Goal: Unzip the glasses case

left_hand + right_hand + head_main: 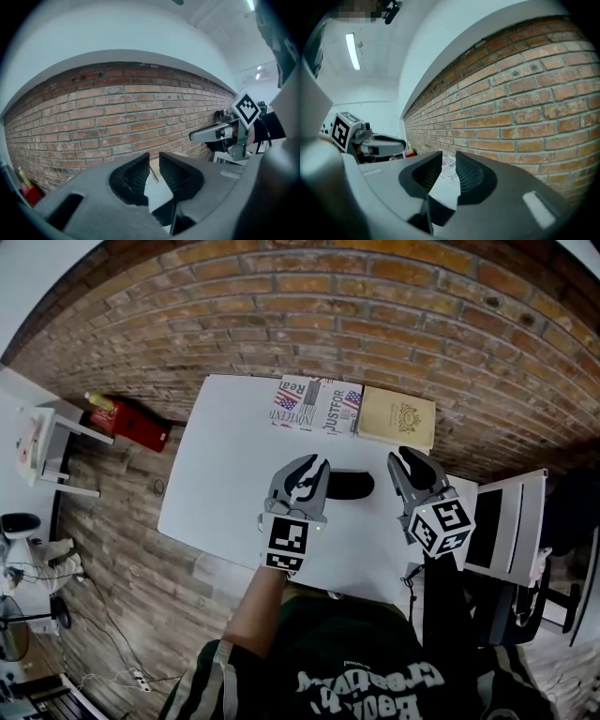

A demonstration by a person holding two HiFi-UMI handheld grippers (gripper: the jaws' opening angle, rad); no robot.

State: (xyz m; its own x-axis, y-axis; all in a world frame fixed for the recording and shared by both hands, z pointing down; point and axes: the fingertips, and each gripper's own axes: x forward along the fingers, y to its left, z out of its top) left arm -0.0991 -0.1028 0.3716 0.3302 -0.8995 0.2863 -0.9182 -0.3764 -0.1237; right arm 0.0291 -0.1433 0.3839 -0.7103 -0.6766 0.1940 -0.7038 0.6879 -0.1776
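Note:
The black glasses case (351, 486) lies shut on the white table (216, 484), near its front middle. My left gripper (314, 465) hangs over the case's left end and hides part of it; its jaws stand a narrow gap apart with nothing between them (154, 161). To the right of the case hovers my right gripper (406, 459), clear of it, jaws also slightly apart and empty (449, 161). Neither gripper view shows the case. Each gripper view shows the other gripper: the right one (220, 133), the left one (375, 141).
Two magazines (317, 405) and a tan book (397, 416) lie along the table's far edge by the brick wall (375, 306). A red object (131, 424) and a white stand (52, 442) are on the floor at left. A white chair (511, 521) is at right.

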